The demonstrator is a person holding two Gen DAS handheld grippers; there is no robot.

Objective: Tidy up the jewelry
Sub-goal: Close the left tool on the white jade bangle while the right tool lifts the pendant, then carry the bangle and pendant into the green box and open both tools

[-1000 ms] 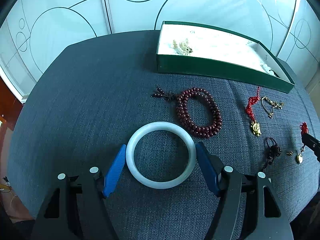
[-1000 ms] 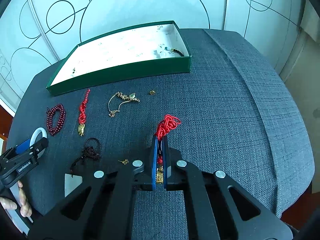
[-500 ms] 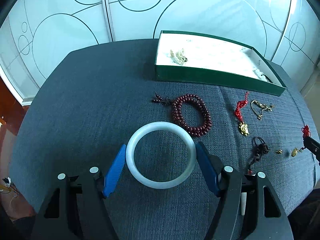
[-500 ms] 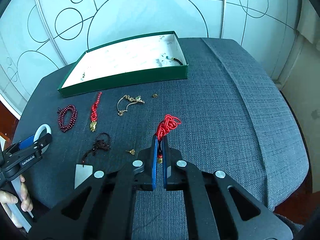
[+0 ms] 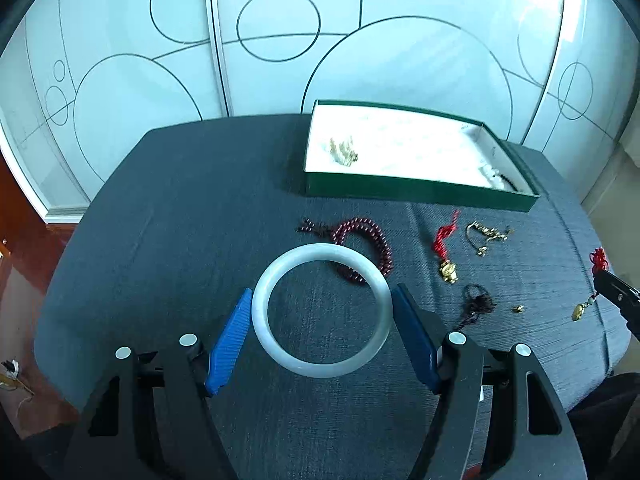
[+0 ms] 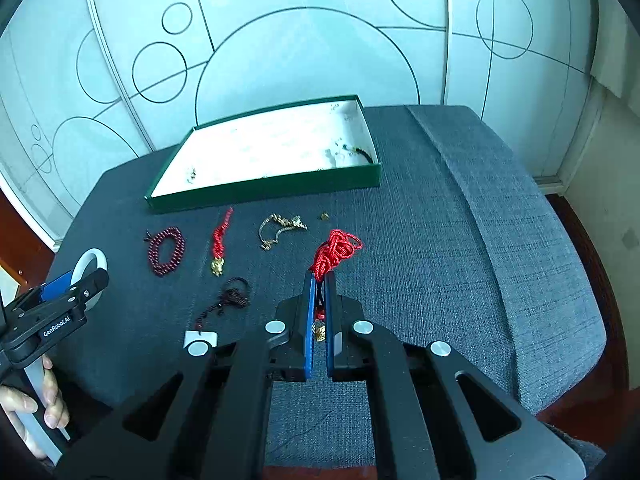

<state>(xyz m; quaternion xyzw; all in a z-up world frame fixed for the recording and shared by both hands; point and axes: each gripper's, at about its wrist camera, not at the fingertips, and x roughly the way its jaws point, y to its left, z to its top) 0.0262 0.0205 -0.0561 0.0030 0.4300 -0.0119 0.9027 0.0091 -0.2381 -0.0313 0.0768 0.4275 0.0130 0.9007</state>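
Observation:
My left gripper [image 5: 322, 300] is shut on a pale white jade bangle [image 5: 276, 340], its blue fingers [image 5: 232, 332] pressing both sides, held above the dark cloth. My right gripper [image 6: 319, 280] is shut on a red cord necklace [image 6: 336, 250] with a gold pendant hanging below; it shows at the right edge of the left wrist view [image 5: 599, 260]. A green tray [image 5: 420, 190] with a white lining stands at the back; it also shows in the right wrist view [image 6: 264, 192]. It holds a pale bead piece [image 5: 342, 152] and a dark-corded piece [image 6: 356, 152].
On the cloth in front of the tray lie a dark red bead bracelet [image 5: 366, 248], a red tassel with a gold charm [image 5: 444, 248], a gold chain [image 5: 486, 236], a black cord [image 5: 478, 304] and a small gold bit [image 5: 517, 309]. A white tag [image 6: 200, 338] lies near me.
Both grippers have risen and drawn back with their loads; the table and tray look farther away. The bangle and red cord necklace stay gripped.

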